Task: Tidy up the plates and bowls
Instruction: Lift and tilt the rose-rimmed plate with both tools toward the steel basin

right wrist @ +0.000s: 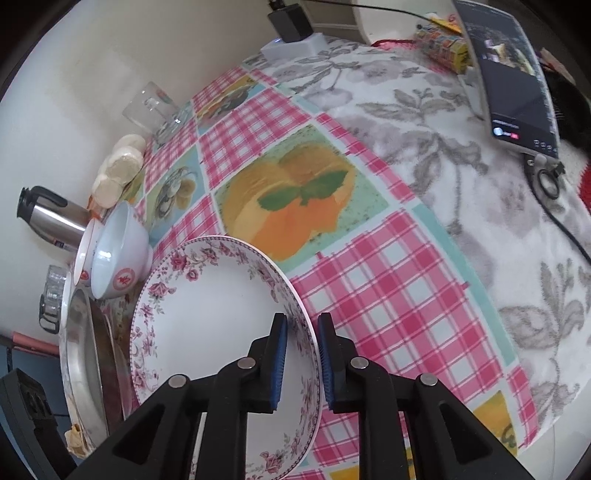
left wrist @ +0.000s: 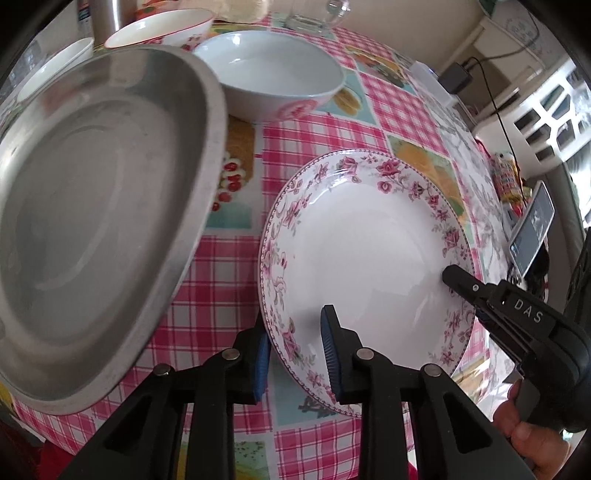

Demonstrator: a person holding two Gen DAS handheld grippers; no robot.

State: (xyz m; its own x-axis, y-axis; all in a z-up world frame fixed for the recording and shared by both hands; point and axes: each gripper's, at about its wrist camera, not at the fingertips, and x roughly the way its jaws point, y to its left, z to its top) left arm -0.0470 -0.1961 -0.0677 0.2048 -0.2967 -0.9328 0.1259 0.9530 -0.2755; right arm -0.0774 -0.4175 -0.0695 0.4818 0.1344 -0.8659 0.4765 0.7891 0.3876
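Note:
A white deep plate with a pink floral rim lies on the checked tablecloth. My left gripper is shut on its near left rim, one blue pad outside and one on the inner slope. My right gripper is shut on the opposite rim of the floral plate; in the left wrist view the right gripper's black tip rests on that edge. A steel dish fills the left side. Behind it stand a white bowl with a red emblem and a red-rimmed bowl.
A phone stands propped at the table's right with a cable. A glass mug, round crackers and a steel flask line the wall side. A person's hand grips the right tool. The grey floral cloth is bare.

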